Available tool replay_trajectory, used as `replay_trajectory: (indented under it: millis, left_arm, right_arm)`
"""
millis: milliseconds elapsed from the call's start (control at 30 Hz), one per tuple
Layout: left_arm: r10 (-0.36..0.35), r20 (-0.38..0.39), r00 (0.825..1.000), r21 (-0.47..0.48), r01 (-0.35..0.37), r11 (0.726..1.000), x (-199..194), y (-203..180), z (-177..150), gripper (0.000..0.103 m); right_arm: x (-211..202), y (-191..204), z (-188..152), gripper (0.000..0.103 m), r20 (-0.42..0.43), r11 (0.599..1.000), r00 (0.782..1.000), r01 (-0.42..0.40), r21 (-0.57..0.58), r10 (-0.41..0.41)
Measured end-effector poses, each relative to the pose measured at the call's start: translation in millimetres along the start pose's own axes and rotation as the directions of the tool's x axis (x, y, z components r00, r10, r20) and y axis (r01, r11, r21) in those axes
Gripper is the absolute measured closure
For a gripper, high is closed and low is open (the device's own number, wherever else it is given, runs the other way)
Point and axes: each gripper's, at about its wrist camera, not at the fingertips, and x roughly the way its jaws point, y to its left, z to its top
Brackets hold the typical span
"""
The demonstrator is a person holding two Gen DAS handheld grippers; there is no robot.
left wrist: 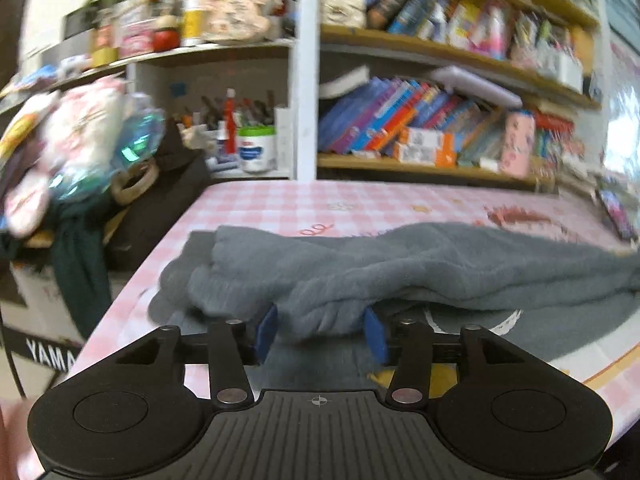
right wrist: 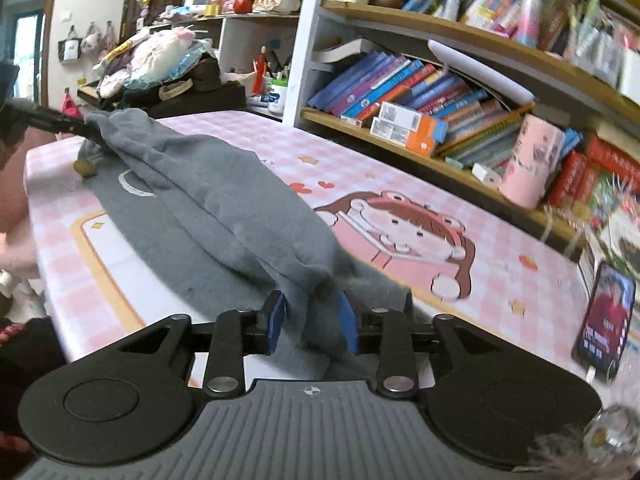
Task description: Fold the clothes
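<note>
A grey fleece garment [left wrist: 400,272] lies stretched across the pink checked tablecloth [left wrist: 360,200]. My left gripper [left wrist: 322,332] has its blue pads either side of a bunched fold at the garment's left end and grips it. My right gripper [right wrist: 312,320] grips the other end of the same garment [right wrist: 208,200], with cloth bunched between its blue pads. In the right wrist view the left gripper [right wrist: 80,124] shows as a black arm at the garment's far end, lifting it slightly. A white print shows on the lower layer [right wrist: 136,184].
Bookshelves [left wrist: 440,120] stand behind the table. A pile of bags and clutter [left wrist: 80,152] sits at the far left on a Yamaha keyboard case [left wrist: 44,352]. A pink cup [right wrist: 532,160] and a phone [right wrist: 604,320] lie at the right of the table.
</note>
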Motion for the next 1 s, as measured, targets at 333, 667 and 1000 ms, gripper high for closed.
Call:
replay_trajectory:
  millis: [333, 667, 1000]
  left_arm:
    - [-0.088, 0.069, 0.994, -0.451, 0.11, 0.886, -7, 49, -19, 0.033]
    - [-0.043, 0.115, 0.992, -0.702, 0.112, 0.703, 32, 68, -28, 0.034]
    - [-0.06, 0.123, 0.991, -0.71, 0.13, 0.692, 51, 71, -31, 0.078]
  right_arm:
    - [-33, -17, -1, 0.035, 0.087, 0.893, 0.983, -0.181, 0.413, 0.16]
    - [-9, -64, -15, 0.034, 0.195, 0.449, 0.934, -0.318, 0.835, 0.299]
    - [25, -74, -35, 0.075, 0.053, 0.329, 0.962, -0.143, 0.933, 0.269]
